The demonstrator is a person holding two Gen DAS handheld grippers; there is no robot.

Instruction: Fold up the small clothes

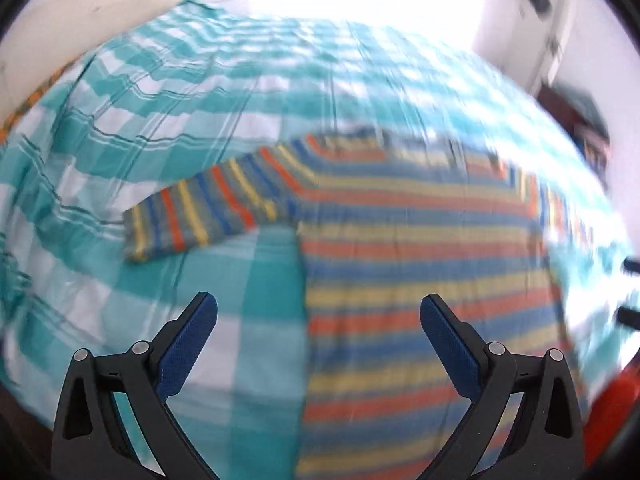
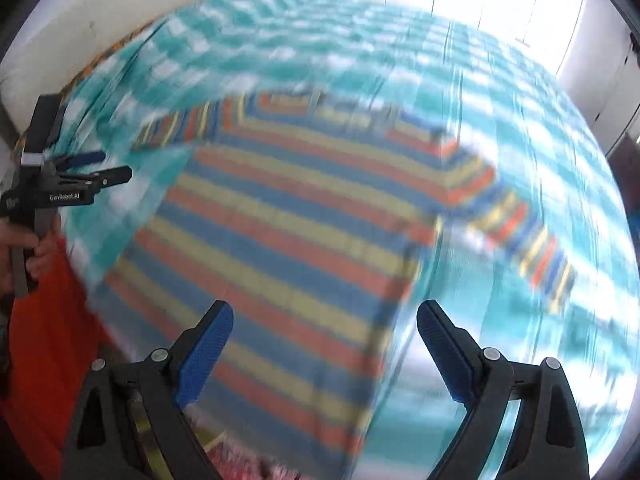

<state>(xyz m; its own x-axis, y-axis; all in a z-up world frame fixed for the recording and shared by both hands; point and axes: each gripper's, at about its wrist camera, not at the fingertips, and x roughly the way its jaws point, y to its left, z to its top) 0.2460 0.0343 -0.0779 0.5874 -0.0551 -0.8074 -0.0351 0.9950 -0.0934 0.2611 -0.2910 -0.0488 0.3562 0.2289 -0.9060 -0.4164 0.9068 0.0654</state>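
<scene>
The bed (image 1: pixel 120 92) carries your striped shirt (image 2: pixel 288 232) flat, collar toward the far edge, hem nearest you. Left gripper (image 1: pixel 318 320) straddles its left side edge; right gripper (image 2: pixel 325 326) its right. Both spread, empty.

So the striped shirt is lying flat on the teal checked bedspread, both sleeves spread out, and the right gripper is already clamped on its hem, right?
Not quite. The right gripper is open, its blue fingers spread wide apart above the striped shirt and holding nothing; the right wrist view shows it. The rest stands: the shirt lies flat on the teal checked bedspread with both sleeves spread out.
</scene>
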